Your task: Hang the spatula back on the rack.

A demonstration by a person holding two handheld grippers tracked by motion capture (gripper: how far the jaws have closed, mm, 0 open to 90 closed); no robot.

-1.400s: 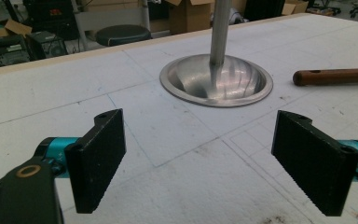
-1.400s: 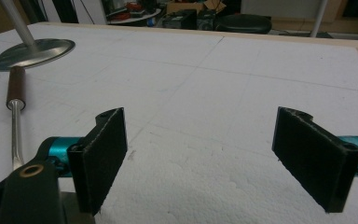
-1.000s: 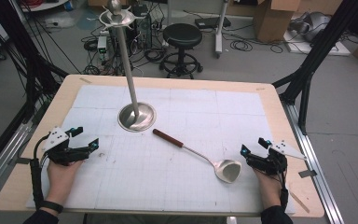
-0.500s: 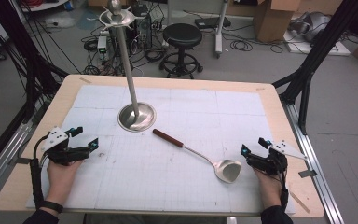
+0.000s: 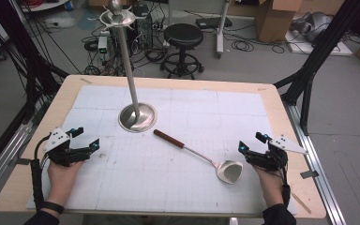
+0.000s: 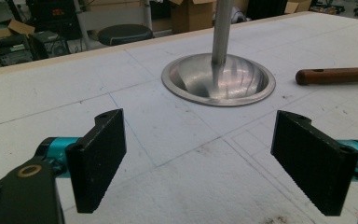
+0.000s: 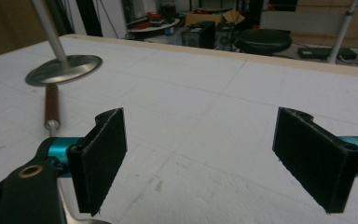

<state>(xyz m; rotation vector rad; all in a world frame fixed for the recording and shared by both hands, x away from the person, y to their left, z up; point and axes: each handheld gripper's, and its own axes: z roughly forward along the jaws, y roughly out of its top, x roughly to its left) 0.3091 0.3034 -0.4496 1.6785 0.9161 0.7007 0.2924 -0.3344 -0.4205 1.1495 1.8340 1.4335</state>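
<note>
Two hand-held grippers rest on the worktop (image 5: 272,101), jaws spread, nothing held: left hand-held gripper (image 5: 85,138), right hand-held gripper (image 5: 251,143). Ladle (image 5: 201,156) lies flat just left of the right one, bowl nearest it, long axis diagonal, wooden handle pointing away toward the metal stand base (image 5: 138,117), ahead-right of the left one.

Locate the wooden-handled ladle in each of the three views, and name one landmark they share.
High view: the ladle lies diagonally at centre-right of the mat, wooden handle up-left, bowl down-right beside the right gripper.
Left gripper view: its wooden handle end shows at the right edge.
Right gripper view: handle at left, running down behind the left finger.
Shared landmark: the metal stand's round base.
</note>
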